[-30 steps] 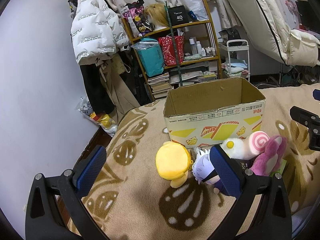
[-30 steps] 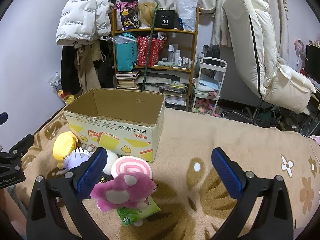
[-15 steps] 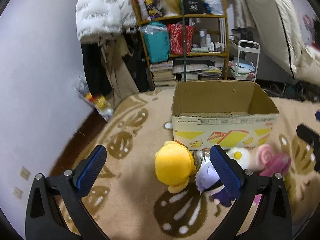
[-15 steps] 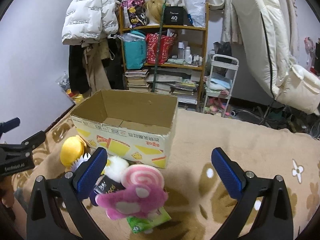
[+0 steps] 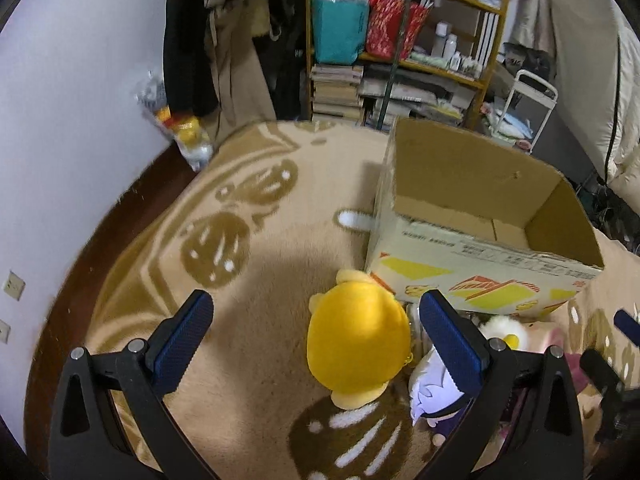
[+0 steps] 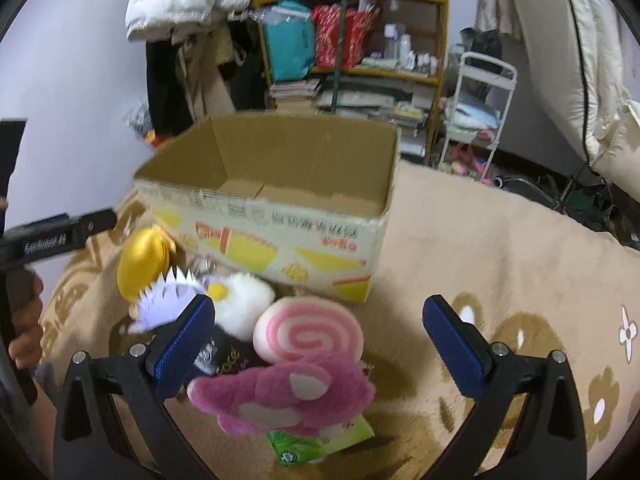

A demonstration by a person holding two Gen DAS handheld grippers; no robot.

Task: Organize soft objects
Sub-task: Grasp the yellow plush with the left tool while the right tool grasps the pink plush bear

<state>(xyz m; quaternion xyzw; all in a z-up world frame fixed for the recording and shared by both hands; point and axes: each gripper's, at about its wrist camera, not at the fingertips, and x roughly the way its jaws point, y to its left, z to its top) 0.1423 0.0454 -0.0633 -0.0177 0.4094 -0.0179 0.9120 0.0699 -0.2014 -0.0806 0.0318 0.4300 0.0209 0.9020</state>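
Observation:
An open, empty cardboard box (image 5: 496,256) (image 6: 276,236) stands on the beige blanket. Soft toys lie in a pile before it: a yellow plush (image 5: 358,344) (image 6: 142,262), a white-haired doll (image 5: 432,396) (image 6: 168,300), a white fluffy plush (image 6: 244,302), a pink swirl cushion (image 6: 308,330) and a pink bear (image 6: 288,394). My left gripper (image 5: 318,338) is open, with the yellow plush between its fingers. My right gripper (image 6: 320,344) is open above the pink bear and swirl cushion.
A green packet (image 6: 320,438) lies under the pink bear. A wooden shelf (image 5: 400,44) with books and bags, hanging coats (image 5: 208,40) and a white cart (image 6: 480,108) stand behind the blanket. The blanket's left edge drops to a dark floor (image 5: 100,248).
Both grippers have moved forward and down toward the toy pile. The left gripper now straddles the yellow plush; the right one is closer over the pink bear. Both stay open.

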